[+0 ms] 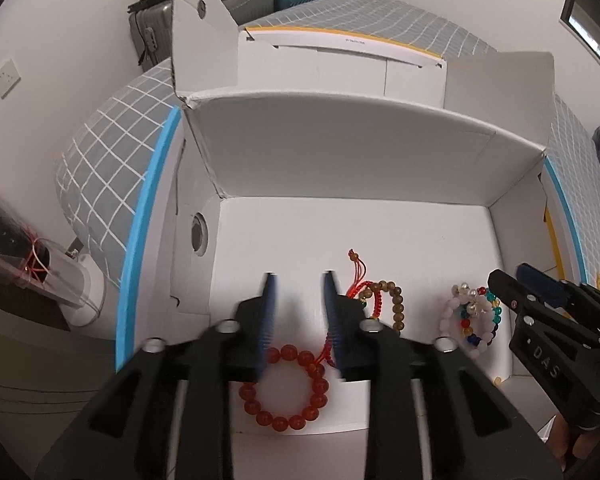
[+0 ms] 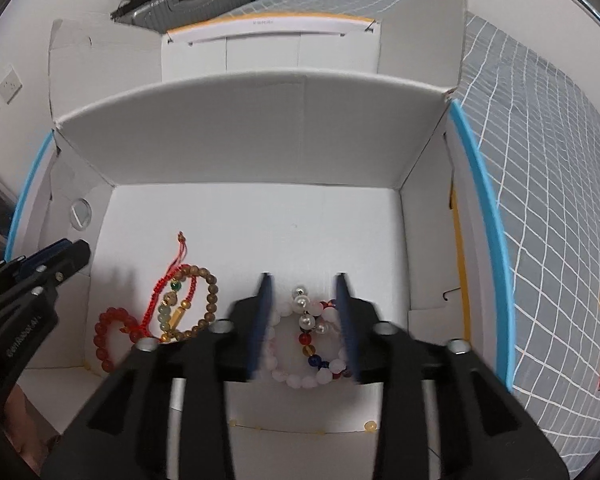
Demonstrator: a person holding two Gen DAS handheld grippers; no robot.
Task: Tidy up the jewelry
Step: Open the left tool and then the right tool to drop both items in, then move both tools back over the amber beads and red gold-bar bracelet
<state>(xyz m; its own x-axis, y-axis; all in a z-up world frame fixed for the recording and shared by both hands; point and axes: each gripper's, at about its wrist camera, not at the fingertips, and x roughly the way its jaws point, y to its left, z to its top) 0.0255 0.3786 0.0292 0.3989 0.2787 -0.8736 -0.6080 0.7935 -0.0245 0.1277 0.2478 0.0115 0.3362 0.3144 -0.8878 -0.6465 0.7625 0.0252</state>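
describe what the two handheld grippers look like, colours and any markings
Both are matte black plastic with angular, cut-out frames, silver screw heads and flat dark-blue ribbed finger pads. The left gripper carries pale lettering along its side, too blurred to read in the right wrist view. The right gripper shows raised letters reading "DAS" on its side in the left wrist view.

red bead bracelet [image 1: 284, 388], brown one [image 2: 202, 304], pale one [image 2: 312, 344] (flat in box)

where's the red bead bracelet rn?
The red bead bracelet lies on the white box floor near its front wall, below the left gripper; in the right wrist view it sits leftmost, beside the brown bead bracelet.
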